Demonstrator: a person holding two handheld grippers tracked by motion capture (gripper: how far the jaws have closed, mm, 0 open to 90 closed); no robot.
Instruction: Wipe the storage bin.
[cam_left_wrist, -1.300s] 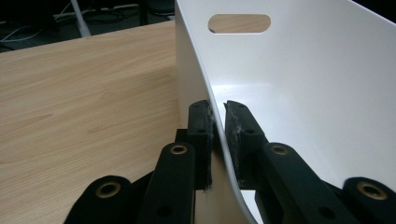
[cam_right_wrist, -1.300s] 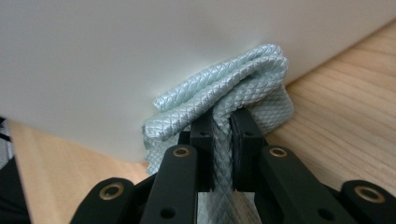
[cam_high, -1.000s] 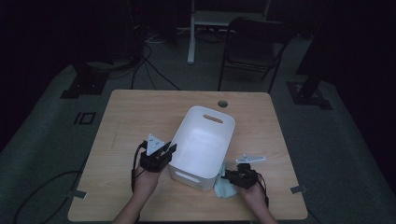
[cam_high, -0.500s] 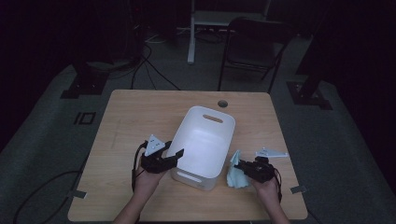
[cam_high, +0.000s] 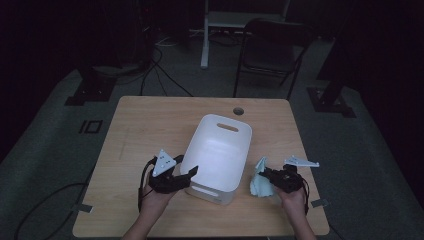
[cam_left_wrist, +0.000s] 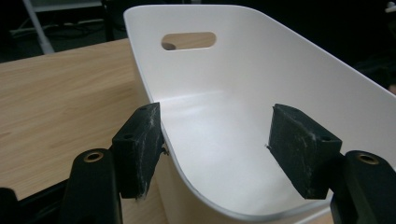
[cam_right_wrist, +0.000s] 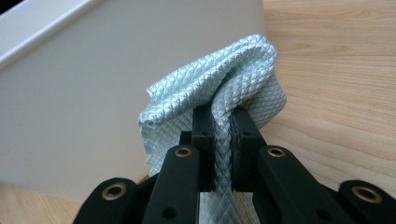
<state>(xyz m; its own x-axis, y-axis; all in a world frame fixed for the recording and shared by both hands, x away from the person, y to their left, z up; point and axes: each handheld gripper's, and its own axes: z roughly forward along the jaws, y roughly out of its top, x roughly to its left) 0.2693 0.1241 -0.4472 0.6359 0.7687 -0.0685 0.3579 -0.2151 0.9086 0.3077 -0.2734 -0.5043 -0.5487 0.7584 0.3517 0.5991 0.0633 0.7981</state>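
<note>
we hold the cloth (cam_right_wrist: 219, 93) pinched tight in our right gripper (cam_high: 272, 176), lifted just right of the white bin (cam_high: 220, 150), close to its outer wall. our left gripper (cam_high: 186, 176) sits at the bin's near left corner; its jaws have just been opening and now stand apart, one outside the rim, one inside, not pressing it. the bin rests on the table (cam_high: 145, 125).
</note>
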